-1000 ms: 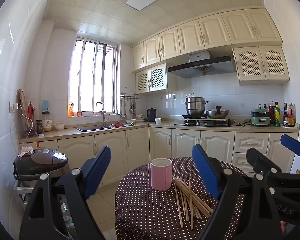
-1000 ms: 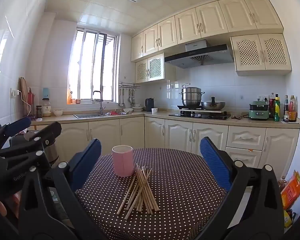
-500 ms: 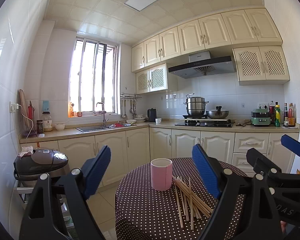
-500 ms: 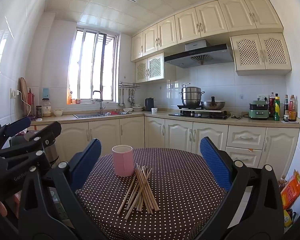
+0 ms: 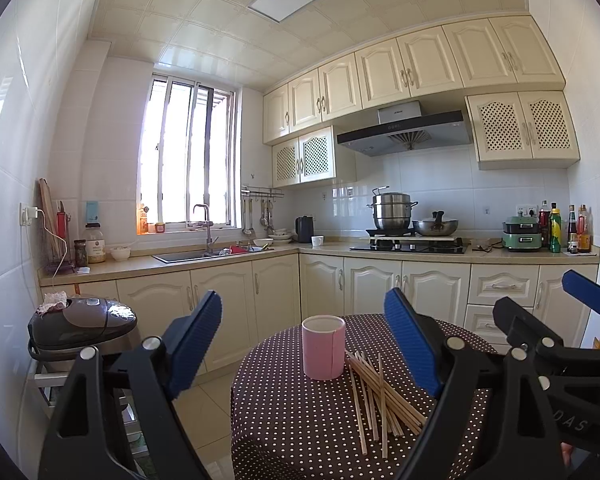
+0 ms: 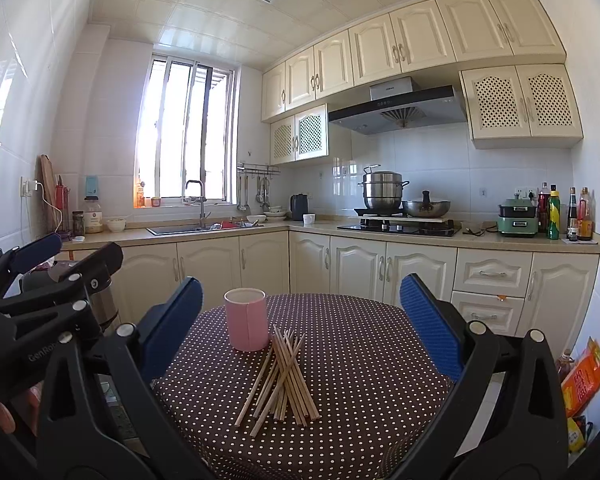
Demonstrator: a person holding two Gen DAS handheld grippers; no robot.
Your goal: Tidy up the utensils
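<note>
Hovering over the tabletop (image 6: 360, 360), nothing sorted yet: the chopsticks (image 6: 284, 376) lie in a loose pile just beside the pink cup (image 6: 247, 324), none visibly in it. My left gripper (image 5: 304, 344) and right gripper (image 6: 300, 320) both gape wide, holding nothing.

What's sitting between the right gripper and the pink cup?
The loose pile of wooden chopsticks lies on the dotted tablecloth between the open right gripper and pink cup, clearest in the right wrist view.
</note>
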